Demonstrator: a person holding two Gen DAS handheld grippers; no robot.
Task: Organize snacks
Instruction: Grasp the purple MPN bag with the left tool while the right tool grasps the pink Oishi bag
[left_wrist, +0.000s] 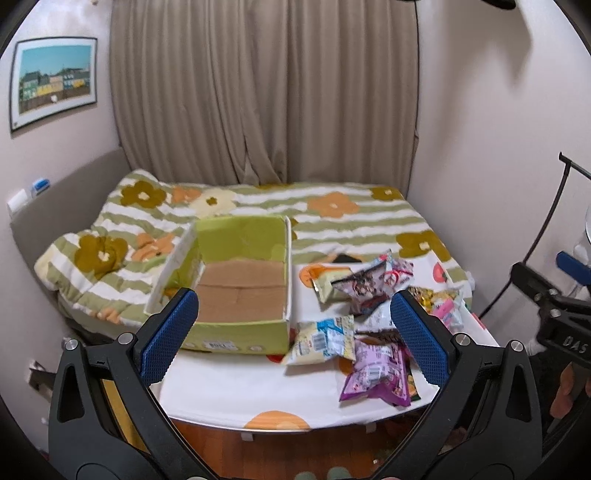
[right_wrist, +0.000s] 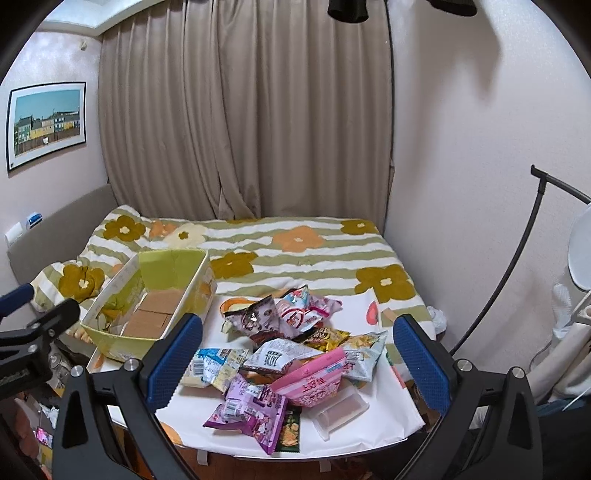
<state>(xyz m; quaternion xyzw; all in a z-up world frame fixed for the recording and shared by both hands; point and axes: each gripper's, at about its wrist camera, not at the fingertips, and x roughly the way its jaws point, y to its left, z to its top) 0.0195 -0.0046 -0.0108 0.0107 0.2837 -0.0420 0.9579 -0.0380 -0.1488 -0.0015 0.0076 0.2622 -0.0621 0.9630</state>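
Observation:
An empty green cardboard box (left_wrist: 236, 325) with a brown floor stands on the left half of a white table (left_wrist: 236, 391); the right wrist view shows the box (right_wrist: 110, 341) too. A heap of snack bags (right_wrist: 291, 354) lies to its right, with a purple bag (right_wrist: 251, 415) and a pink bag (right_wrist: 312, 380) nearest. The same heap (left_wrist: 373, 310) appears in the left wrist view. My left gripper (left_wrist: 291, 336) hangs open above the table's near edge, nothing between its blue pads. My right gripper (right_wrist: 299, 360) is open over the heap, holding nothing.
A bed with a flowered striped quilt (right_wrist: 295, 251) lies behind the table, beige curtains (right_wrist: 243, 110) beyond it. A clear plastic tray (right_wrist: 338, 415) sits under the heap. A black curved stand (right_wrist: 517, 266) rises at the right. Wooden floor (left_wrist: 277, 454) shows below the table edge.

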